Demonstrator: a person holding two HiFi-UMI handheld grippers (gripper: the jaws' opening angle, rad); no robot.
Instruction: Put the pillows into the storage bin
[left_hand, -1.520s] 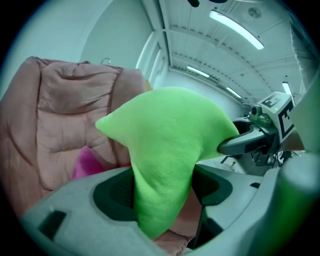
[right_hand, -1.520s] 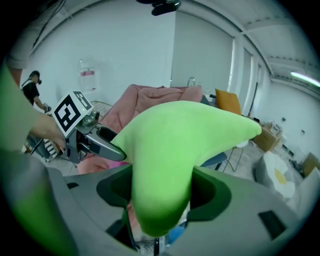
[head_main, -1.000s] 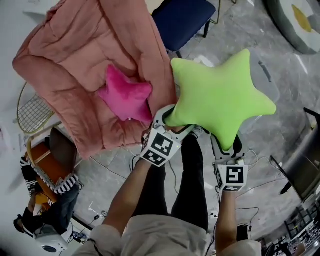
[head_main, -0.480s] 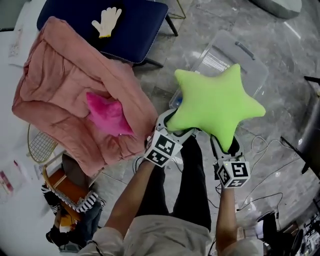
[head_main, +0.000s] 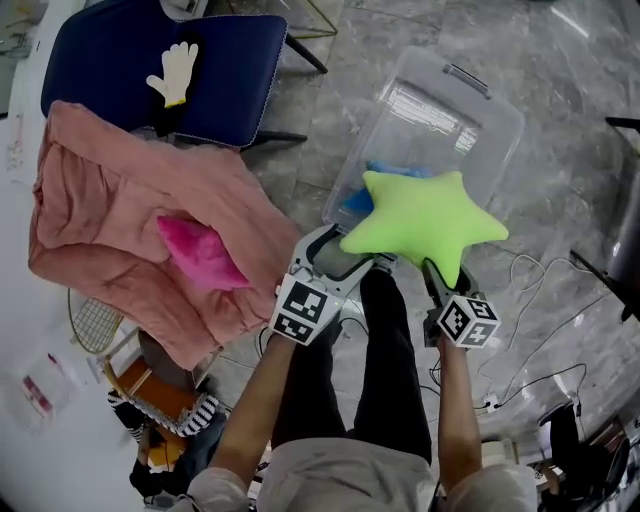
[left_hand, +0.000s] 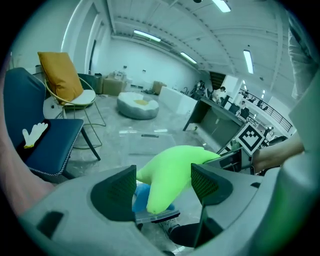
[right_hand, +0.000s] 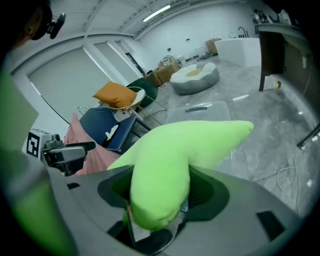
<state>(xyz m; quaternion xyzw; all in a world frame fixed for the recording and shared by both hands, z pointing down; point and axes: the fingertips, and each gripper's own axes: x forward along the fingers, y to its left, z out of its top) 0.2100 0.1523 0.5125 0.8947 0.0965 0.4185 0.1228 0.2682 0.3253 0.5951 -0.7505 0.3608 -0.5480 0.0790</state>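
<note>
Right claw (head_main: 441, 278) is clamped on one arm of the green star pillow (head_main: 420, 220). The plush bulges out between both pads, and those jaws have just been closing in on it a bit more. Left claw (head_main: 338, 252) has its jaws spread way wide, but another arm of the same pillow fills the gap and presses on both pads, so I'm calling that a grip too. So it's a two-claw carry, with each one pinching a point of the star on the side nearest me.

The pillow is up in the air over the near edge of the clear storage bin (head_main: 478, 100), covering roughly the near half of the opening. The bin sits on the grey marble floor (head_main: 560, 210). Something blue (head_main: 358, 200) is already inside, peeking out from under the star at the bin's near left corner. Can't tell what it is.

The pink pillow (head_main: 200, 255) is well apart from the bin, off to its left, lying on a rumpled pink blanket (head_main: 100, 190). Beyond that blanket, also left of the bin, there's a dark blue chair (head_main: 100, 65) with a pale glove (head_main: 174, 72) on the seat.
</note>
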